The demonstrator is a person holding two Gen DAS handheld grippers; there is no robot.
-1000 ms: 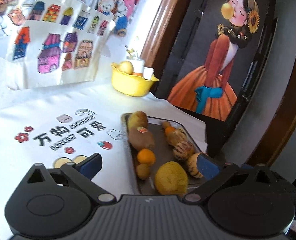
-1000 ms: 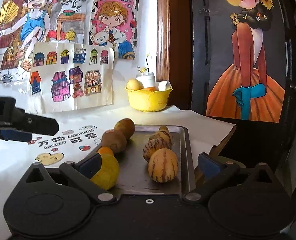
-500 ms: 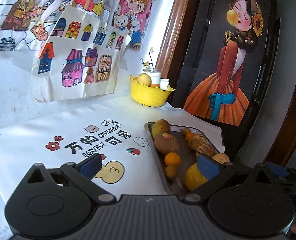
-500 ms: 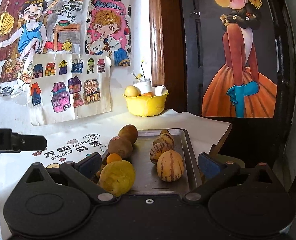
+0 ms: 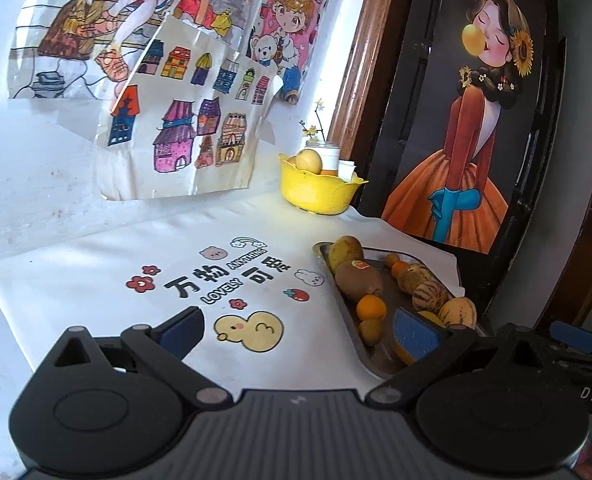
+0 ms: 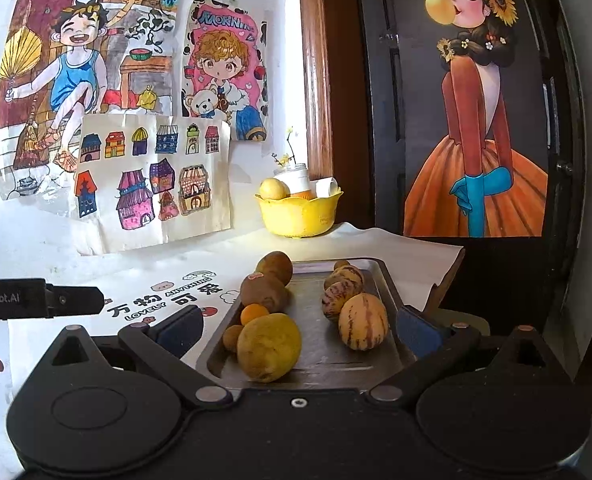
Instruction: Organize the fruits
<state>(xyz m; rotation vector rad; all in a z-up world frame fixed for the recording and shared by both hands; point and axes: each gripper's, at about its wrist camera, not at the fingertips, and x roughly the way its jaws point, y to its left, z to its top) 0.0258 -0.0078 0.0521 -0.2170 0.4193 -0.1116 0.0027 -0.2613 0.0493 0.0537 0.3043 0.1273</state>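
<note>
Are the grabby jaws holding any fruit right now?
No, nothing is held. Both the left gripper and right gripper are open, and the fruits lie on the tray.

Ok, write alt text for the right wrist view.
A metal tray on a white printed cloth holds two rows of fruit, a large yellow fruit nearest. The open right gripper hovers at the tray's near end. A yellow bowl sits behind, below children's drawings.

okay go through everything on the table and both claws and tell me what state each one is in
Left claw: open, empty.
Right claw: open, empty.
Metal tray: flat on the cloth, loaded with fruit.
Large yellow fruit: resting in the tray, ungripped.
Striped melons: in the tray's right row.
Yellow bowl: upright, holding one fruit.
</note>
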